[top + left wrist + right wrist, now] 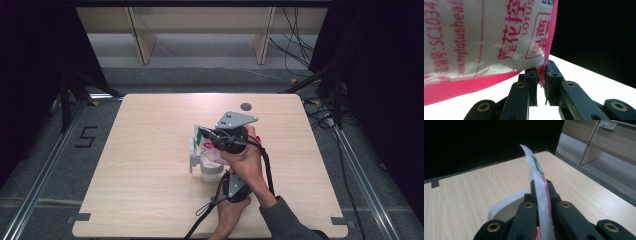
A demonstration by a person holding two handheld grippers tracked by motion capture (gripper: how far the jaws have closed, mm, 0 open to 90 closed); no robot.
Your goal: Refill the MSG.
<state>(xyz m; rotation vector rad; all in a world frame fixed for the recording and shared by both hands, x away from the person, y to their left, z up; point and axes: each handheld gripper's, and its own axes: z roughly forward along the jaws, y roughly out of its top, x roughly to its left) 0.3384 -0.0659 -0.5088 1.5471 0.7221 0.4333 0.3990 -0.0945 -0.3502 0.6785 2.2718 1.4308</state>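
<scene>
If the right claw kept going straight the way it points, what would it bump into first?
Probably nothing soon. The right claw is shut on the bag; past the bag lie bare table and its far edge, though depth is unclear.

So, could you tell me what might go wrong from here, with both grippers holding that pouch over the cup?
1. The left gripper pinches only a corner of the pink and white pouch; it may slip or tear there.
2. The right gripper clamps the pouch's thin edge, so a pull could rip it.
3. The white cup stands right beneath and could be knocked over.
</scene>
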